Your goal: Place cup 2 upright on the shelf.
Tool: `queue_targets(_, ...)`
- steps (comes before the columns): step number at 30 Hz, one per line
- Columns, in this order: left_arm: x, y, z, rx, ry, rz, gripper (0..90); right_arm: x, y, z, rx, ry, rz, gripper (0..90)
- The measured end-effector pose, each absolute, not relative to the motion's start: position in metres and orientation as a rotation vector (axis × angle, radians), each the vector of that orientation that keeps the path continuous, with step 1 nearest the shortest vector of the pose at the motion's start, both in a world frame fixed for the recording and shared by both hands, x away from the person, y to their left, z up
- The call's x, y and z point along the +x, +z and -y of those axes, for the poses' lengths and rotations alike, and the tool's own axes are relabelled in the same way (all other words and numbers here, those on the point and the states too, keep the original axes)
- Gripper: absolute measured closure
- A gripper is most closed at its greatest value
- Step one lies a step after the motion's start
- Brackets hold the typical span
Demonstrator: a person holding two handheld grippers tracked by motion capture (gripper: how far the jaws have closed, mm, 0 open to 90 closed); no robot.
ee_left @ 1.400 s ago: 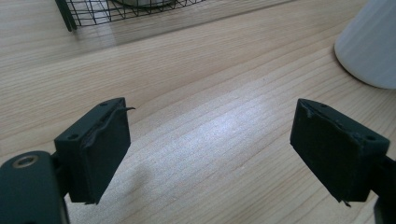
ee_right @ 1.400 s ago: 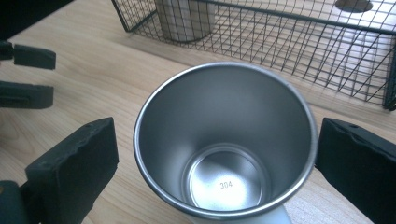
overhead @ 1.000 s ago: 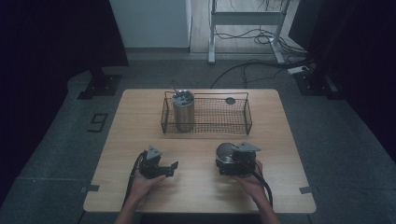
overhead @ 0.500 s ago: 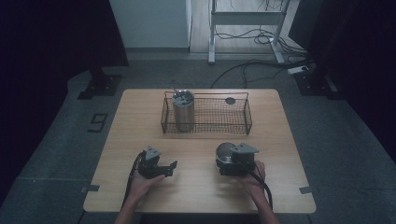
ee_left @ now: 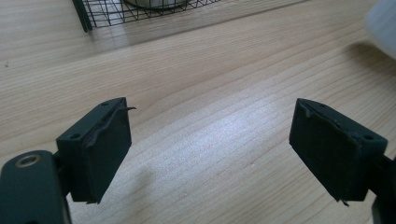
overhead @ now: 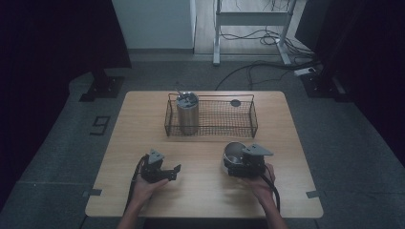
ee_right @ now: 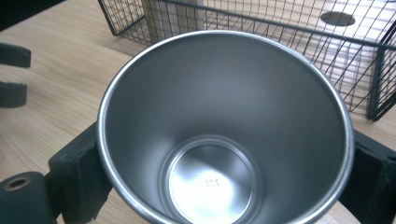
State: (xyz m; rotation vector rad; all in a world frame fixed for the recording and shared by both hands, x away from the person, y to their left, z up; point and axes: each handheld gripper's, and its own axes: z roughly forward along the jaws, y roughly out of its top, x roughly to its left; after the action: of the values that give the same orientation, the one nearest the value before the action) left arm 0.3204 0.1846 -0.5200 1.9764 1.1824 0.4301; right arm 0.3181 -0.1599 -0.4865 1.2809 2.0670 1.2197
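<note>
An empty steel cup [overhead: 233, 151] stands upright on the table's front right. My right gripper [overhead: 235, 161] holds it, one jaw pressed to each side of its wall. The right gripper view looks down into the cup [ee_right: 219, 130], with my right gripper [ee_right: 224, 154] around it. My left gripper [overhead: 173, 172] rests low at the front left, open, with bare wood between its fingers [ee_left: 100, 149]. In its own view my left gripper [ee_left: 210, 144] points toward the basket. A tall steel tumbler [overhead: 187, 114] with utensils in it stands in the left end of a black wire basket [overhead: 215, 125].
The wire basket [ee_right: 373, 93] sits at the table's back middle, and a small dark disc [overhead: 235, 102] lies in its far right part. The wooden table [overhead: 143, 124] stands on a grey floor. Cables and a desk frame [overhead: 253, 19] lie beyond it.
</note>
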Motion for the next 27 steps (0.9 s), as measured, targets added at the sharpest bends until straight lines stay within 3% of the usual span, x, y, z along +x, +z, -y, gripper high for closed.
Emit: queue_targets(27, 0.317, -0.512, -0.187, 1.948, 0.410, -1.177, 14.2, 0.344, -0.440, 0.152, 1.295, 1.252, -1.987, 7.0)
